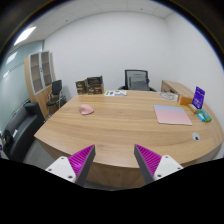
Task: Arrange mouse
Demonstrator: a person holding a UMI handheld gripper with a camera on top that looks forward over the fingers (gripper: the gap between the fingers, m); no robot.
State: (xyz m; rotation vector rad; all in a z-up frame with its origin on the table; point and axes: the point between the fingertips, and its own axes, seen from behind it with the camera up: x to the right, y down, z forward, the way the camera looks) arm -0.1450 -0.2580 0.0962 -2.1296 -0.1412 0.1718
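Across a large wooden table (120, 125), a pink mouse (86, 109) lies well beyond the gripper (115, 158), apart from a pink mouse mat (172, 116) to the right. The gripper's fingers stand wide and hold nothing, so this looks like the approach; next it likely must reach the mouse and close on it. Office chairs (137, 79) and shelves (40, 75) line plain white walls.
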